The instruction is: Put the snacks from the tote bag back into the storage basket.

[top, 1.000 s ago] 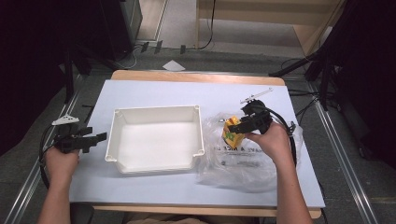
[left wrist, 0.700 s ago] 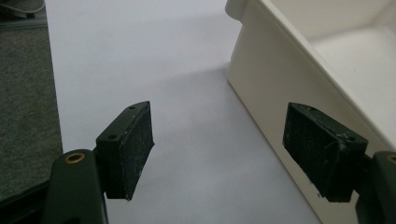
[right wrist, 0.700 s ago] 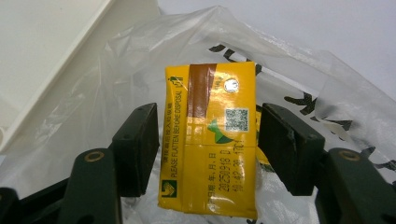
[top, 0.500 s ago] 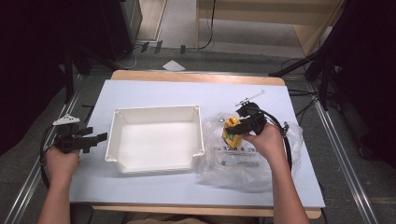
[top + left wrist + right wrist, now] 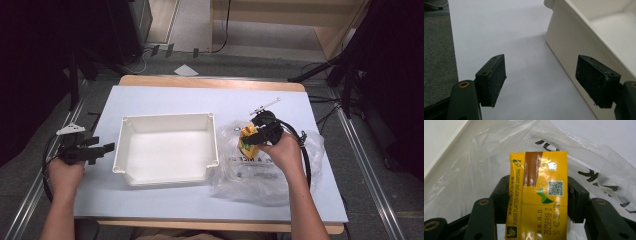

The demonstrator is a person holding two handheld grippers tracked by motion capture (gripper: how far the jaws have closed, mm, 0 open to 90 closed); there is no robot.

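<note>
So there's a big table (image 5: 165, 102) with a pale blue-white top, and sitting left of the middle is a white plastic tub (image 5: 167, 149), open side up with nothing in it as far as I can see. Right next to the tub, touching its right wall, is a crinkly clear plastic bag (image 5: 260, 172) with black lettering, spread flat on the tabletop.

The person's right gripper (image 5: 256, 136) is over the bag's upper left part, and its jaws have just been closing in on a small yellow drink carton (image 5: 538, 195) (the kind with "please flatten before disposal" printed down the side). In the right gripper view the pads sit flush against both sides of the carton, so it's clamped, held above the bag just right of the tub's corner.

The left gripper (image 5: 106, 148) is way over at the table's left edge, jaws spread wide with nothing between them, pointing at the tub's left wall but not touching it.
</note>
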